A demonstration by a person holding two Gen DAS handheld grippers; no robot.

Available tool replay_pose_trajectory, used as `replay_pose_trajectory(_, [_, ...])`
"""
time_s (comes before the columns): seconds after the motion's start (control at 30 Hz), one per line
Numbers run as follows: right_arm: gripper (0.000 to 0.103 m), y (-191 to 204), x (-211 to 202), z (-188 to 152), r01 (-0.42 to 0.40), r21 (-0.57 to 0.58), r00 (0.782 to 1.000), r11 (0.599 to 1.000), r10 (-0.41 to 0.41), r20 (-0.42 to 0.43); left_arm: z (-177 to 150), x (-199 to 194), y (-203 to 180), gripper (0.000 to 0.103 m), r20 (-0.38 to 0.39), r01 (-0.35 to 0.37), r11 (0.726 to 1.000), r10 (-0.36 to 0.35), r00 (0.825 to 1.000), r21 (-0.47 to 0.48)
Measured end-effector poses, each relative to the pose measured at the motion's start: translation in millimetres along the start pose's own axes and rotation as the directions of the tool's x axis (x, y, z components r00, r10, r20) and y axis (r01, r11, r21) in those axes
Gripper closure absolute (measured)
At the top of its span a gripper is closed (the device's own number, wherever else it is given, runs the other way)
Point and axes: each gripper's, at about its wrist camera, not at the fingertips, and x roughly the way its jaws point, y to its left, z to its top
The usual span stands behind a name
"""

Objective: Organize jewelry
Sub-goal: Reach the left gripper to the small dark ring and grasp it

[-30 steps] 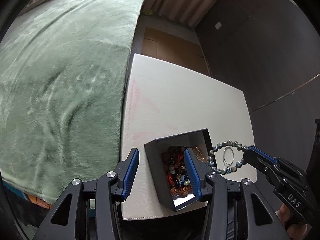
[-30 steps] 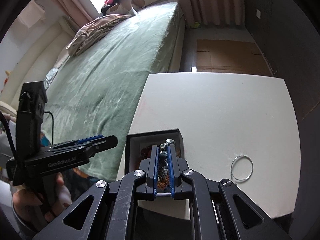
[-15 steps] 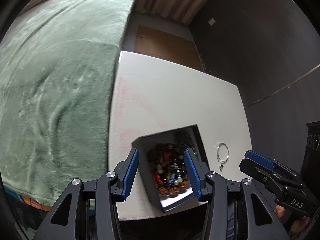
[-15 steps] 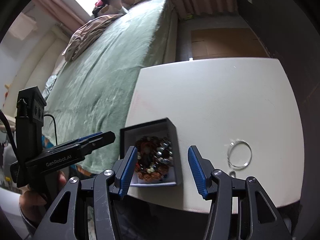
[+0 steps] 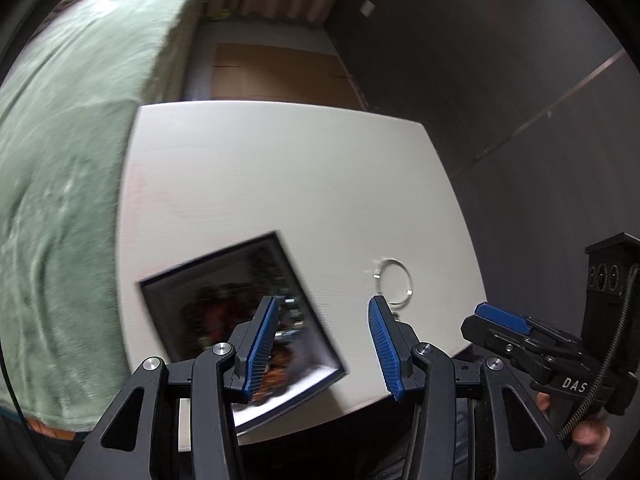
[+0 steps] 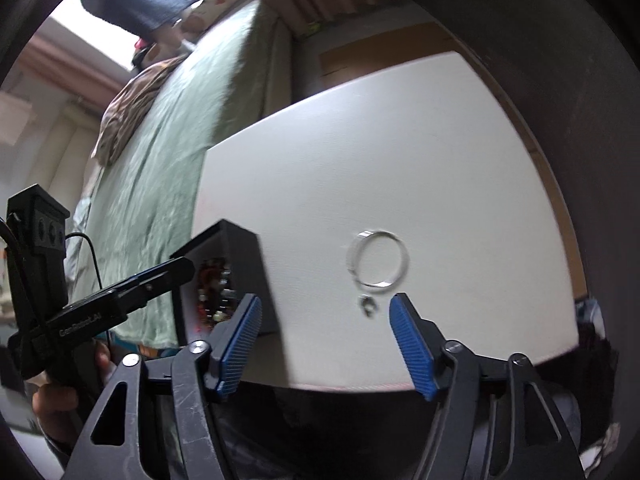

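We carry two black two-finger grippers with ribbed blue pads and silver pivot screws. Our right gripper reads "DAS" in white and trails a braided cable at four o'clock; our left gripper reads "GenRobot.AI".

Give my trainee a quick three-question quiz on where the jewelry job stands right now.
1. True or false: the bangle lies inside the box.
2. What lies on the table just nearer the camera than the bangle? A) a small ring B) a watch C) a comb
3. What, if anything, is between the pads of the right gripper?

Key:
1. False. The bangle lies on the bare table, apart from the box, which holds beaded jewelry.
2. A, the small ring.
3. Nothing. Its jaws are opening with no item between them; the left gripper is empty too.
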Motion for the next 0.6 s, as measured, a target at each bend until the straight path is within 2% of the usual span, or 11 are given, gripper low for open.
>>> replay_pose_trajectory(0.17, [0.035,-37,-7,-6,0.015,0.077,1.0,0.997,-0.016,0.005,3,19,-32,0.055,-0.042,0.017,0.998,-0.014,0.999,0.067])
replay_pose_trajectory(0.3, [0.034,-62,-15,-10,0.027,0.131,0.999,0.991,-0.03,0.021,2,40,-53,0.055,-0.089,0.005,0.995,0.004,0.996,0.104])
replay_pose_trajectory(0.6, [0.034,-105,-33,-22,0.043,0.208,0.996,0.977,-0.057,0.062,-7,80,-92,0.055,-0.16,-0.072,0.975,0.107,0.981,0.211])
